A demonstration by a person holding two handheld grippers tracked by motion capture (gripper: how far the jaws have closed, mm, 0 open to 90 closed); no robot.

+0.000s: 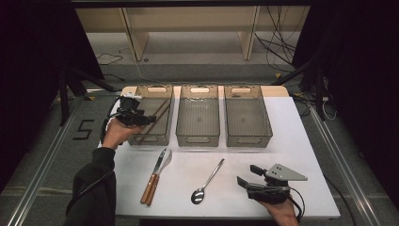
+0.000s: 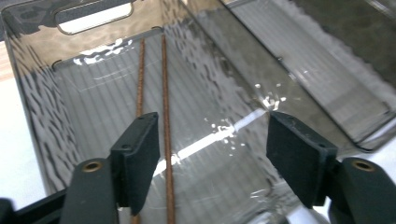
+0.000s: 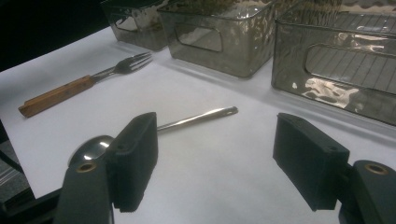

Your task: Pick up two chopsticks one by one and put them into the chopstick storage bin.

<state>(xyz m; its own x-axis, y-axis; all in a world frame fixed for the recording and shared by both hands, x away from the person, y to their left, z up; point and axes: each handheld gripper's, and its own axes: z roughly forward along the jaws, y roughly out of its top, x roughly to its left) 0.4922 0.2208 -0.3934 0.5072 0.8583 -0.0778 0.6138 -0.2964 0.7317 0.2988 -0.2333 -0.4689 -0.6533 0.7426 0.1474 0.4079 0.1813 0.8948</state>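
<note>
White table (image 1: 301,141): three bins, chopsticks (image 2: 164,93) lying lengthwise in left bin (image 1: 141,139). Left gripper (image 2: 212,154) gapes empty above them. Spoon (image 1: 207,181) lower centre, handle slanting up-right, left of right gripper (image 1: 249,176), wide and empty, the nearer.

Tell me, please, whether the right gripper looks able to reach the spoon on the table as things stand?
Probably yes: the right gripper has its jaws open, and the spoon lies flat on bare table just beyond them, with nothing between.
</note>
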